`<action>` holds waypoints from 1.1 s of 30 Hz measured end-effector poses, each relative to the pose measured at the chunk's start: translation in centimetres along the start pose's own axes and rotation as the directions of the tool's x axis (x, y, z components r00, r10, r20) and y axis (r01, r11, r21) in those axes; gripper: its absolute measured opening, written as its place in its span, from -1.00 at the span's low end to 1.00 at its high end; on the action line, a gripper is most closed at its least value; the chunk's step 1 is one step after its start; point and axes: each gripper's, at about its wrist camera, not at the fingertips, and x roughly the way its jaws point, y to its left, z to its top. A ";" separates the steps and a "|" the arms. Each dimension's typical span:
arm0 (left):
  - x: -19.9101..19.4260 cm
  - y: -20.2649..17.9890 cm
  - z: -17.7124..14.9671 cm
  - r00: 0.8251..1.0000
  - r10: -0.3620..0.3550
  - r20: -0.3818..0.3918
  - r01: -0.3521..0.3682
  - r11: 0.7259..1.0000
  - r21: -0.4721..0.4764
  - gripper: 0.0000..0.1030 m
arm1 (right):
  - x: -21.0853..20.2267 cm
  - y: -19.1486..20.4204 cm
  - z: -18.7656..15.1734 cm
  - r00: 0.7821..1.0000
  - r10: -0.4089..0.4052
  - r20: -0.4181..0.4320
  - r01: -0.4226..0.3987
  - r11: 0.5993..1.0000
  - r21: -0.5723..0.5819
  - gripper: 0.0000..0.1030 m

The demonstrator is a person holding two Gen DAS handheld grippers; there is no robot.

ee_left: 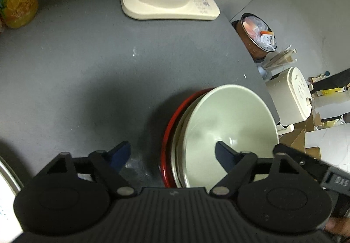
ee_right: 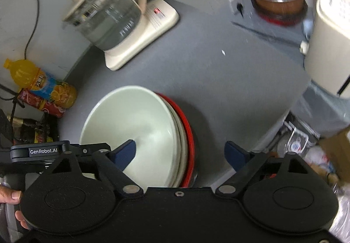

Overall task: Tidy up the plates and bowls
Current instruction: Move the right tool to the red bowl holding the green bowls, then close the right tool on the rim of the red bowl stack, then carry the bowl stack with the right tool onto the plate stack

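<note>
Both jaws released, straddling opposite rims of the bowl (ee_left: 229, 125) stack; lower dishes mostly hidden, counter (ee_left: 87, 68) edge close by.

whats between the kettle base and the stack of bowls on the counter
Nothing: bare grey counter between the kettle base and the bowl stack, clearest in the right wrist view.

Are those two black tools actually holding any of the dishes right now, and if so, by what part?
No, nothing is held. The left tool and right tool each straddle the rim of the pale bowl, jaws open, pads not pressing.
</note>
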 end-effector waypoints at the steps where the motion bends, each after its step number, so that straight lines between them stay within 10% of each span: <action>1: 0.3 0.1 0.0 1.000 -0.005 -0.006 0.005 1.000 -0.005 0.50 | 0.3 -0.2 -0.2 1.000 0.003 -0.008 -0.002 1.000 0.012 0.63; 16: 3.4 2.5 -0.6 0.994 -0.083 -0.076 0.071 0.986 -0.148 -0.35 | 4.4 -1.9 -1.4 0.994 0.044 -0.097 -0.033 0.992 0.120 0.02; 33: 2.5 3.2 -2.0 0.994 -0.107 -0.020 0.100 0.971 -0.219 -0.38 | 3.6 -1.4 -1.1 0.984 0.137 -0.112 -0.133 0.990 0.047 -0.17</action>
